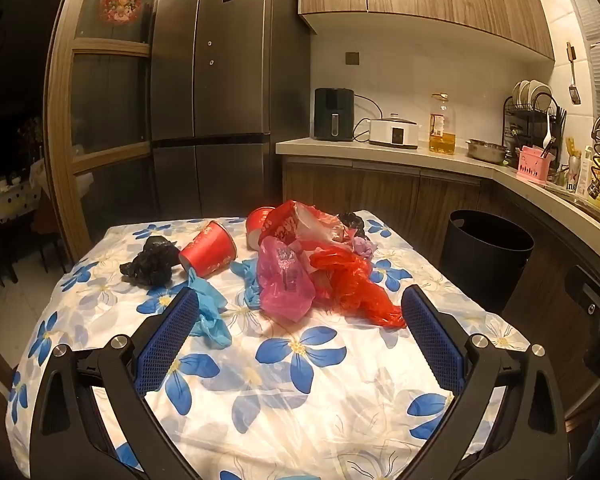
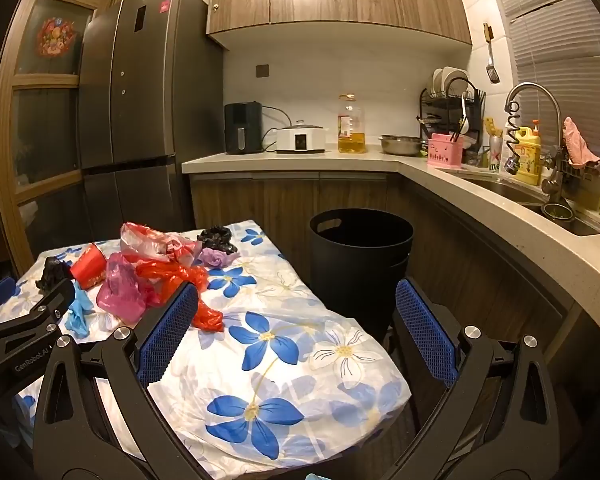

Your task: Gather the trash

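room: dim kitchen, dark tall refrigerator point(image 1: 220, 60) | table point(image 1: 300, 380): blue-flowered white cloth | trash: crumpled plastic bags point(image 1: 296, 276), red paper cups point(image 1: 208, 248) on far half | round black bin point(image 2: 360, 256) beside table | left gripper point(image 1: 298, 316), right gripper point(image 2: 296, 312): jaws wide apart, empty

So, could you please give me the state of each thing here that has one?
Left claw: open, empty.
Right claw: open, empty.
Bin: upright, open-topped.
Red cup: tipped over.
Blue glove: limp, flat.
Fridge: shut.
Pink bag: crumpled.
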A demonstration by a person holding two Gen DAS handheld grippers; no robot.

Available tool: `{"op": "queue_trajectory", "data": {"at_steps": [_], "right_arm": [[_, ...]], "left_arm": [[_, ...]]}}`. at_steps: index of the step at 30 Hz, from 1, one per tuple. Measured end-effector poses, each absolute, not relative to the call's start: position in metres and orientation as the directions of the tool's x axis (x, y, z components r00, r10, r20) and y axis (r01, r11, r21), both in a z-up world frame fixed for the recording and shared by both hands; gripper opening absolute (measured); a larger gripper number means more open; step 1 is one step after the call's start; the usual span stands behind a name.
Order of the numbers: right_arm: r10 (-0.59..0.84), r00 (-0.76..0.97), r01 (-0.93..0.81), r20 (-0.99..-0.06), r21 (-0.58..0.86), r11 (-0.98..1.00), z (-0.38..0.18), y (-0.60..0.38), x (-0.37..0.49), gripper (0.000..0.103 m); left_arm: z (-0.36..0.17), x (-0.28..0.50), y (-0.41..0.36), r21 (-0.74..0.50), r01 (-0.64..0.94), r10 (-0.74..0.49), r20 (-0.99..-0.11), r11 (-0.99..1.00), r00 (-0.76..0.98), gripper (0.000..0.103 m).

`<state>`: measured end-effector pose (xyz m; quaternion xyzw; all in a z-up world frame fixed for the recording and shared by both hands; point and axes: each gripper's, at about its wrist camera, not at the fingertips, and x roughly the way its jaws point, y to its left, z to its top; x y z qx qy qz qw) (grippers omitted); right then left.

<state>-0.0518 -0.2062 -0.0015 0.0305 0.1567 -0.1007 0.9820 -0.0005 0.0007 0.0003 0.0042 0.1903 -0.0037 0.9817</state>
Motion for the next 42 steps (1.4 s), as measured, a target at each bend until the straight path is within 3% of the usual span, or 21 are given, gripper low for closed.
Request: {"op": "queue_trajectory", "data": {"at_steps": [42], "right_arm": [[-0.189,0.932,0.21,-0.31,0.034,0.977,-0.0005,-0.2077,-0.052,0.098]], "left_arm": [[-0.0019,-0.0006,0.0024,-0.001,0.012,-0.011,-0.377,1.0,0.926,0.098]]}}
